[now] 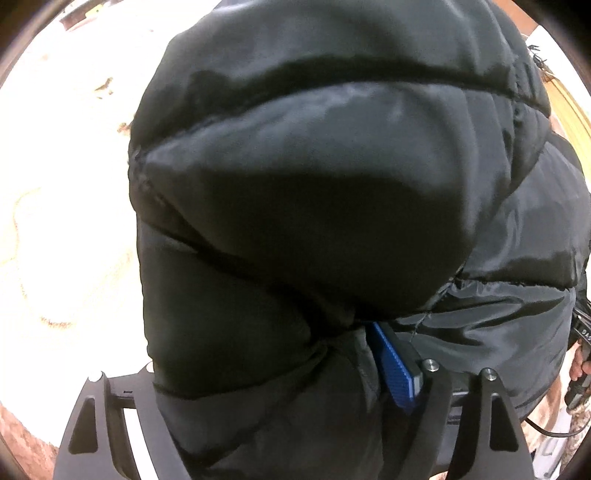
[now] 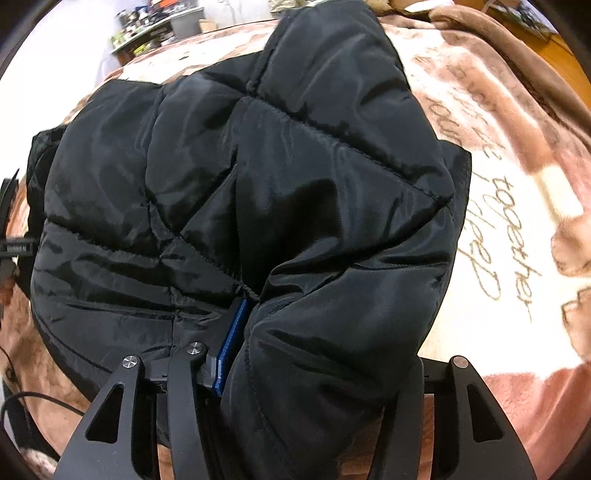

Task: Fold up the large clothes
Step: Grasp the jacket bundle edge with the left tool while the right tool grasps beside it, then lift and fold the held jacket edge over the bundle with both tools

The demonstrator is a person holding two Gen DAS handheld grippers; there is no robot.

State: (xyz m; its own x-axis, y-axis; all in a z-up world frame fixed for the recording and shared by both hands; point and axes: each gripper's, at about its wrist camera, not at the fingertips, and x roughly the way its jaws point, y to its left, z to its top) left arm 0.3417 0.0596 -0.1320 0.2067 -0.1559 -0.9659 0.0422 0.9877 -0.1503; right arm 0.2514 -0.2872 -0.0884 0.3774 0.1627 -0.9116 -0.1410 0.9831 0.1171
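both my claws clamped on the black jacket, holding it up over the bed.

my left claw (image 1: 354, 354) is clenched on a puffy fold of the jacket (image 1: 332, 206), one blue pad (image 1: 393, 369) showing and the other buried in cloth; my right claw (image 2: 258, 339) grips another fold the same way, its blue pad (image 2: 231, 347) just peeking out. i judge i hold two spots so the bulky jacket can swing over in one piece. the jacket bunches above the brown-and-cream blanket (image 2: 517, 206), which spreads beneath and beyond it, with a cluttered shelf (image 2: 155, 26) far behind the jacket.
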